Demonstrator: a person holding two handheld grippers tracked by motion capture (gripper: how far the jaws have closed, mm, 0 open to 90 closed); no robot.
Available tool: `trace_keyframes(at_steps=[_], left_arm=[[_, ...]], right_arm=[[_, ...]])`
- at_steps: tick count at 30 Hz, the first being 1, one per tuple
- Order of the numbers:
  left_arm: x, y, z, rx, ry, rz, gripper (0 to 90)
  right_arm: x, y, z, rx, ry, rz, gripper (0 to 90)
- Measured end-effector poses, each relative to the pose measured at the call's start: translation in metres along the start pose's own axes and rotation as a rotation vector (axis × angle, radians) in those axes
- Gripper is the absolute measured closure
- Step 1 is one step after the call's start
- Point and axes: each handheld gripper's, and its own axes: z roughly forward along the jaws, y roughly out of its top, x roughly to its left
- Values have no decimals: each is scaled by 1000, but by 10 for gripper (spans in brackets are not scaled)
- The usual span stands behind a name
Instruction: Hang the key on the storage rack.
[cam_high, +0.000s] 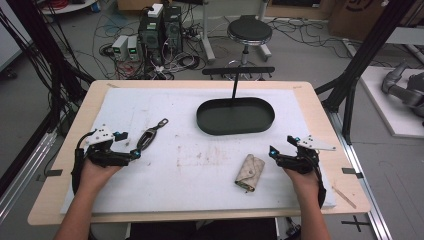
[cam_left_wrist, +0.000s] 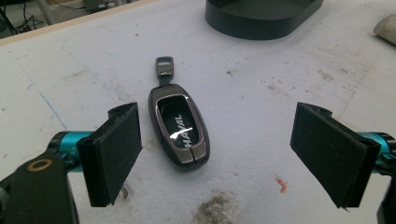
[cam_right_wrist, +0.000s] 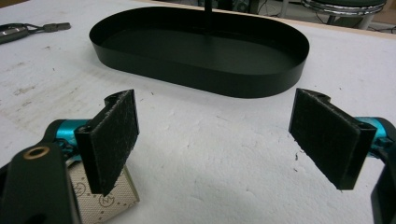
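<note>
High view gives me the black tray (cam_high: 235, 116) as my anchor: the key fob (cam_high: 148, 136) lies well left of it, the pouch (cam_high: 249, 172) nearer me. My left gripper (cam_left_wrist: 215, 154) gapes wide around the fob, not touching. My right gripper (cam_right_wrist: 212, 144) also gapes, empty; its jaw hides most of the pouch (cam_right_wrist: 105, 198).

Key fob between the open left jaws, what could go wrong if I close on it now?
1. The key fob lies flat on the white mat, nearer one pad than the other of the left tool. Closing unevenly could push it sideways instead of gripping it.
2. Its casing looks glossy and rounded, so it may slip from the pads.
3. The black tray has a raised rim and an upright post; a carried fob could clip either.
</note>
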Motion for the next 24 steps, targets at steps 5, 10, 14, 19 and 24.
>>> trace_keyframes(at_steps=[5, 10, 14, 19, 24], left_arm=[[1, -1, 1, 5, 5, -10, 163], [6, -3, 3, 25, 12, -29, 163], [5, -3, 4, 17, 11, -29, 163], [7, -4, 7, 22, -10, -27, 163], [8, 0, 9, 39, -8, -16, 163]], right_arm=[[-2, -2, -2, -2, -4, 9, 164], [-2, -3, -3, 5, -11, -3, 164], [-1, -4, -6, 5, -18, -6, 164], [0, -4, -9, -3, -27, 8, 164], [-2, -4, -9, -6, -23, 5, 164]])
